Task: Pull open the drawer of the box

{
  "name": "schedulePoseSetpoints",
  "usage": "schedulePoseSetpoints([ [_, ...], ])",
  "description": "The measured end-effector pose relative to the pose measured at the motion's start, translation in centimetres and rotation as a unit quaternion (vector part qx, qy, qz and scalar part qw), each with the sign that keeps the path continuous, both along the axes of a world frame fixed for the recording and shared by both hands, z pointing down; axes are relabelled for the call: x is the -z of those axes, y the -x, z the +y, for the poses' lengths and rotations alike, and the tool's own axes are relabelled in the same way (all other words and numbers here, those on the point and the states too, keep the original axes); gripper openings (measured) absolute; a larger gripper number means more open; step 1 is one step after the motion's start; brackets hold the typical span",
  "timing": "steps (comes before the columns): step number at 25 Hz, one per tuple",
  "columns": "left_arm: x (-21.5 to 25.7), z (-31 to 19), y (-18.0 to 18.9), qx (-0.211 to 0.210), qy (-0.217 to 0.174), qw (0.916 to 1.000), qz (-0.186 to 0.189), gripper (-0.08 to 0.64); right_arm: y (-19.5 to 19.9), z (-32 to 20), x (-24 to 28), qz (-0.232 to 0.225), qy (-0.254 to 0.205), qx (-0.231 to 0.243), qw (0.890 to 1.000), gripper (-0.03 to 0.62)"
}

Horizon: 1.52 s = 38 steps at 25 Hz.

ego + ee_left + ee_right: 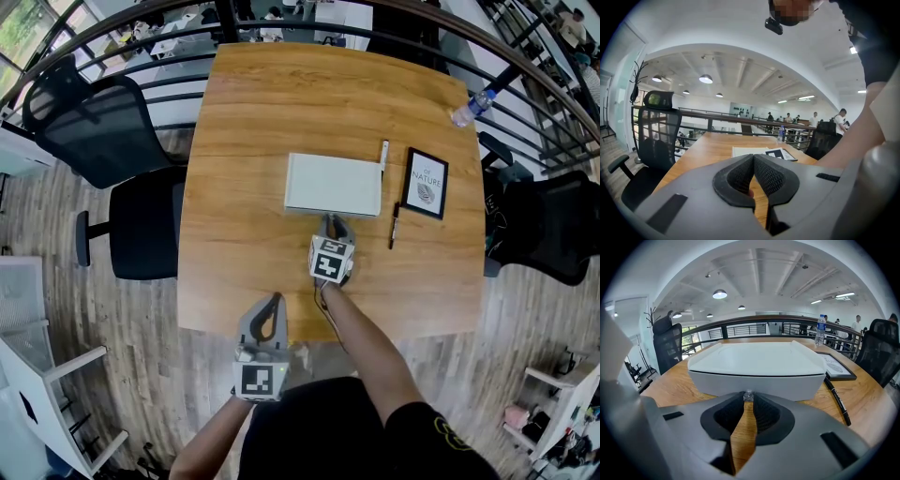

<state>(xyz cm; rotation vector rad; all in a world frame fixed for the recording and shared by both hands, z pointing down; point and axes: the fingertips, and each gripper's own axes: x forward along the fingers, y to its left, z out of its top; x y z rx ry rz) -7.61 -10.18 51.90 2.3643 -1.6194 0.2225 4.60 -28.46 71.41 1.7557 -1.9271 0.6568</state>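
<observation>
A flat white box [333, 185] lies in the middle of the wooden table [244, 103]. Its drawer front [757, 383] faces me, and the drawer looks closed. A small clear knob [748, 395] sticks out of that front at its middle. My right gripper [332, 221] is at the box's near side, its fingertips closed on the knob [748, 399]. My left gripper [273, 300] hangs at the table's near edge, away from the box. In the left gripper view its jaws [753, 159] meet at the tips with nothing between them.
A framed picture [425, 183] lies right of the box, a black pen [395, 226] beside it and a white pen [383, 155] by the box's right end. A water bottle [469, 108] stands at the far right corner. Black office chairs [94, 122] [548, 230] flank the table.
</observation>
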Motion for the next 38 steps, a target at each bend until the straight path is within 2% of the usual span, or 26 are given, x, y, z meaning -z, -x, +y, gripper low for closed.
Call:
schedulePoseSetpoints([
  [26,0.3,2.1,-0.1,-0.001,-0.008,1.0000,0.000,0.017,0.0,3.5,-0.3,-0.004,0.010,0.003,1.000,0.058],
  [38,0.1,3.4,-1.1,-0.011,0.000,0.9999,-0.001,0.017,0.0,5.8,-0.2,-0.002,0.016,0.008,1.000,0.058],
])
